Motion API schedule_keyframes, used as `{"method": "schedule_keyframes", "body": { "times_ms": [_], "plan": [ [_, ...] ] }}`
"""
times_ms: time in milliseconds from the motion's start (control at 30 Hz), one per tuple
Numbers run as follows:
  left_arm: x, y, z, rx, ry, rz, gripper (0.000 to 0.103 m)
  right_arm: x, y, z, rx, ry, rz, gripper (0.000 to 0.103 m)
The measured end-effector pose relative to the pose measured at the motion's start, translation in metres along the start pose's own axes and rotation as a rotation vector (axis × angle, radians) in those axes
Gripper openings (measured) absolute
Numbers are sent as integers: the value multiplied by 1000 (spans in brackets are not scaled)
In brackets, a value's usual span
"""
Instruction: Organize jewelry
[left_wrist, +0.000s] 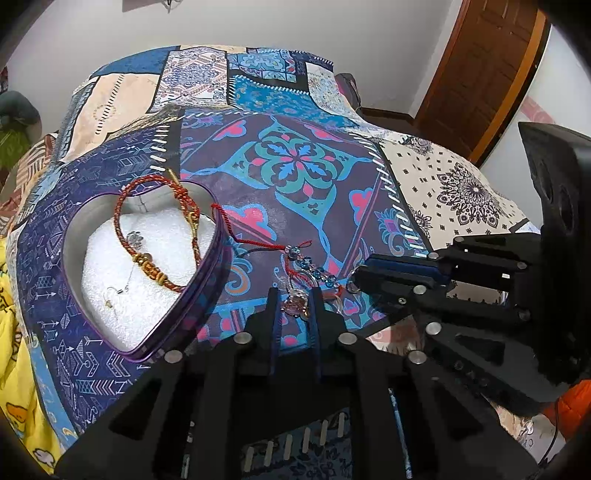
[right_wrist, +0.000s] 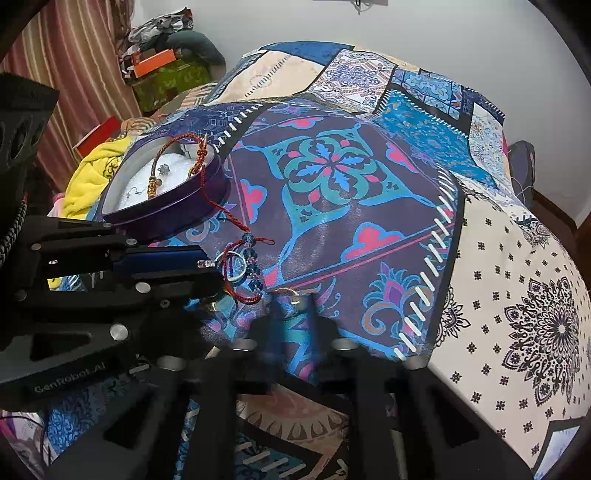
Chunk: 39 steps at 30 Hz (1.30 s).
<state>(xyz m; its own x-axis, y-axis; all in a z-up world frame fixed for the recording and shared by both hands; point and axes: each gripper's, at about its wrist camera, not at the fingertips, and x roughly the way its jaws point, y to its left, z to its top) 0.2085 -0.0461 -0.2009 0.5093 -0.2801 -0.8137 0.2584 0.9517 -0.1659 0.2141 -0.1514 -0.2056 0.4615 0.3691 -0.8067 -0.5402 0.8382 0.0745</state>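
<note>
A purple heart-shaped tin (left_wrist: 218, 254) with white foam lining sits on the patterned cloth at the left; it also shows in the right wrist view (right_wrist: 177, 214). A red braided bracelet (left_wrist: 147, 229) and small earrings lie in it. A red-cord charm with blue beads (left_wrist: 314, 271) trails from the tin's rim over the cloth. My left gripper (left_wrist: 294, 295) has its jaws narrowly apart around the charm's glass pendant (left_wrist: 295, 304). My right gripper (right_wrist: 291, 295) has its jaws narrowly apart around a small ring (right_wrist: 293, 293) on the cloth. Silver rings (right_wrist: 236, 266) lie by the charm.
The patchwork cloth (left_wrist: 295, 158) covers a bed. A yellow blanket (right_wrist: 92, 173) and boxes (right_wrist: 166, 77) lie beyond the tin at the left. A wooden door (left_wrist: 480, 74) stands at the far right.
</note>
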Motion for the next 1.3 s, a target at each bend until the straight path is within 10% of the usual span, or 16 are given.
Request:
{"method": "schedule_keyframes", "body": {
  "times_ms": [700, 867, 1300],
  "plan": [
    [-52, 1, -6, 15, -101, 42, 12, -25, 5, -5, -20, -55, -33, 7],
    [-56, 6, -7, 4, -109, 40, 12, -8, 5, -5, -15, 23, -26, 31],
    [-56, 13, -10, -9, -115, 45, 12, 8, 7, 1, 0, 29, -23, 26]
  ]
}}
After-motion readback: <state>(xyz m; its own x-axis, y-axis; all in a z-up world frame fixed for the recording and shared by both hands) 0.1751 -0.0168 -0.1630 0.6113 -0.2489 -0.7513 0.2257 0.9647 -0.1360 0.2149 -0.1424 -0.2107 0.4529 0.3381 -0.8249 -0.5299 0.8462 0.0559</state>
